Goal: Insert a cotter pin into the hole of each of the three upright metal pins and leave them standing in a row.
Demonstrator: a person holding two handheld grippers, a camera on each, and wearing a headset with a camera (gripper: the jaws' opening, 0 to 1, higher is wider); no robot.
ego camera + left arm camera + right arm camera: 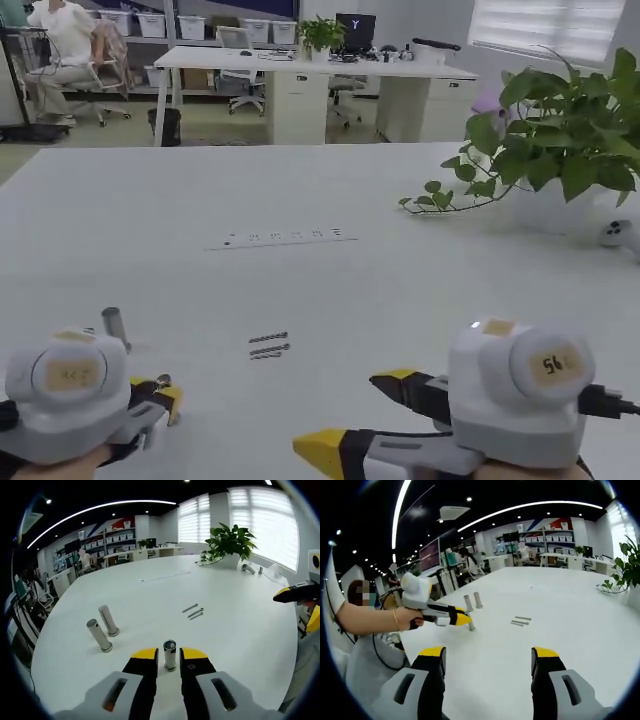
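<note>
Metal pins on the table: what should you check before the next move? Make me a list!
1. Upright: back pin, middle pin, near pin: ok.
2. The left gripper straddles the near pin: ok. Squeezing it: cannot tell.
3. The right gripper open and empty: ok.
4. Three cotter pins loose on the table: ok.
5. Any cotter pins in holes yet: not ok.

three metal pins [170,655] upright, cotter pins [194,612] loose
</note>
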